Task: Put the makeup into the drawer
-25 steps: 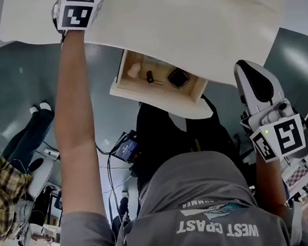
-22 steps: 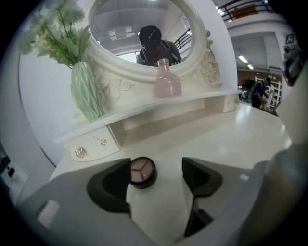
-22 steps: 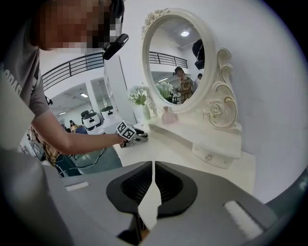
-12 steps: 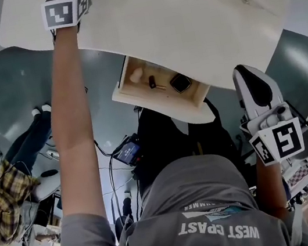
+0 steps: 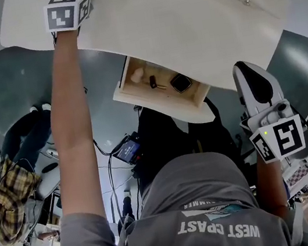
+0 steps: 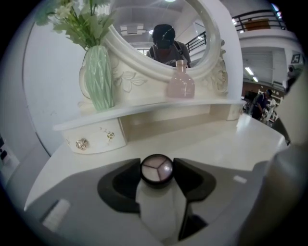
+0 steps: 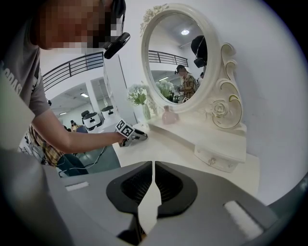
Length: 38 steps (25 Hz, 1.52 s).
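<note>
A small round makeup compact (image 6: 156, 169) with pale pink pans sits on the white vanity top (image 6: 226, 144). My left gripper (image 6: 157, 170) has a jaw on each side of it and is closing; both pads touch its rim. In the head view only that gripper's marker cube (image 5: 66, 11) shows, far out over the table at the end of the stretched left arm. The drawer (image 5: 156, 104) stands pulled out under the table's front edge, with a dark square compact (image 5: 180, 83) and two small items inside. My right gripper (image 7: 153, 168) is shut and empty, held back at the right.
On the vanity's raised shelf stand a green vase with flowers (image 6: 98, 77) and a pink bottle (image 6: 180, 81) before the oval mirror (image 7: 175, 57). A small shelf drawer with gold knobs (image 6: 94, 139) is behind the compact. A seated person (image 5: 10, 180) is off to the left.
My left gripper shifted a little left and farther out over the table and rolled about its axis. The right gripper and the drawer stay where they were.
</note>
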Motion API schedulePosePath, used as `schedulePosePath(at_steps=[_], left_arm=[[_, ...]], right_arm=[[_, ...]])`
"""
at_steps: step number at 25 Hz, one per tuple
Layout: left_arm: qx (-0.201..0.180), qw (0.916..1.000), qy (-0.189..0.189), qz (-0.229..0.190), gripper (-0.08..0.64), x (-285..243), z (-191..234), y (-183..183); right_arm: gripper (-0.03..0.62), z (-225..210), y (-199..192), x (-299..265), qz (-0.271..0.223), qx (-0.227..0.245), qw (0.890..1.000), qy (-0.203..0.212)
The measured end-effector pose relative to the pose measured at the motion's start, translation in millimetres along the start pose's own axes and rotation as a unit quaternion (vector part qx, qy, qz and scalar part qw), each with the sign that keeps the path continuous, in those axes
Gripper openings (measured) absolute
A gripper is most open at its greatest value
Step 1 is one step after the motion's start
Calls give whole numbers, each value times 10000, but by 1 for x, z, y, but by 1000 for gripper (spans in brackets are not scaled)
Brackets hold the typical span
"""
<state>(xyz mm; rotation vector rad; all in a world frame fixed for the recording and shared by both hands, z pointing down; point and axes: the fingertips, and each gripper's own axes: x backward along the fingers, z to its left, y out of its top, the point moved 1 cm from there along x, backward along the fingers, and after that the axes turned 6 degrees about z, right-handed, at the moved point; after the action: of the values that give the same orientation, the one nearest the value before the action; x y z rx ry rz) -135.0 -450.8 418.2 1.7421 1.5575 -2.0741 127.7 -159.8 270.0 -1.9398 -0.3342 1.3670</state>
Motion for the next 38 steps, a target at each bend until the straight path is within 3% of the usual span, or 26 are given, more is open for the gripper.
schedulePosePath(at_steps=[24, 38], left_arm=[[-877, 9935, -610, -387, 212, 90, -99, -2], [-1454, 9801, -1281, -434, 213, 130, -186, -18]], right_arm=[[20, 24, 14, 8, -293, 281, 9991, 83], [20, 25, 18, 19, -426, 260, 9987, 34]])
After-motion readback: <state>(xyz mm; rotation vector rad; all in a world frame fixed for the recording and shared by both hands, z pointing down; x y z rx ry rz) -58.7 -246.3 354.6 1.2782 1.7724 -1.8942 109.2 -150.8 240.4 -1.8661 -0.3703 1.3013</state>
